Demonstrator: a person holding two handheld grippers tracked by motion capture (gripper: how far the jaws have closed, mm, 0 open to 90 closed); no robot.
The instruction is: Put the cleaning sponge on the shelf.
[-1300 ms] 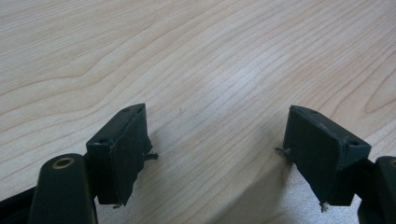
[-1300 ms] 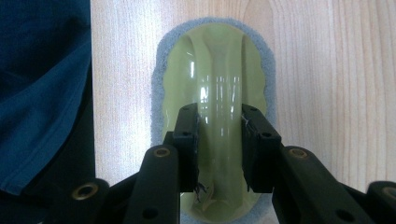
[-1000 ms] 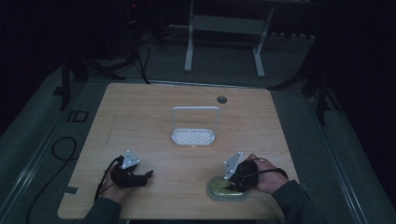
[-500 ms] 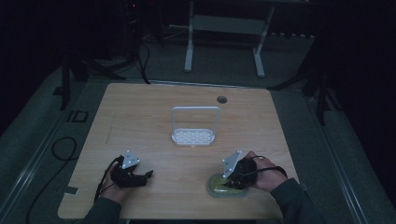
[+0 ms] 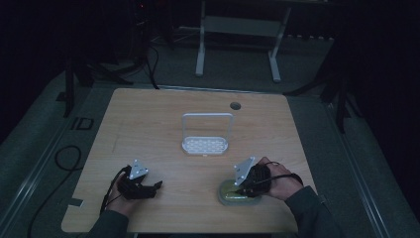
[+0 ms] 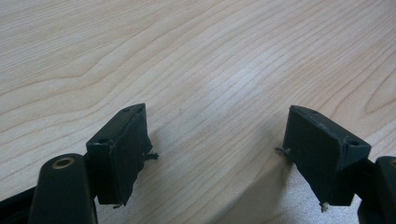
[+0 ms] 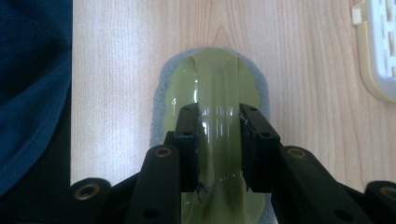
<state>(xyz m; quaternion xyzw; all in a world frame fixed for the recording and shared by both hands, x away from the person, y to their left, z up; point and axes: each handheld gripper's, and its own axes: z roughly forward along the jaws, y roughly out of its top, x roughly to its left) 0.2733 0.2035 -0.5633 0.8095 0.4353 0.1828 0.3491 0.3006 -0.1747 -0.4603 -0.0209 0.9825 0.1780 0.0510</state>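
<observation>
Nothing has shifted since the earlier frame. From above, we see our right gripper [image 5: 241, 187] on the green scrubber [image 5: 233, 194] at the table's [image 5: 158, 124] near edge. Our left gripper [image 6: 215, 154] hangs wide over bare wood. Our right jaws clamp the scrubber's [image 7: 210, 88] handle.

Looking forward and down from above the near edge, taking in the whole table [image 5: 148, 124], the rack [image 5: 205, 141] at its middle and the floor beyond. Riding low on the left gripper [image 6: 215, 154], facing along its jaws, very near bare wood. Riding on the right gripper [image 7: 218, 140], staring straight down at the scrubber [image 7: 217, 88], close. Sharing scrubber [image 5: 233, 193] and rack corner [image 7: 378, 56] with the high view.
</observation>
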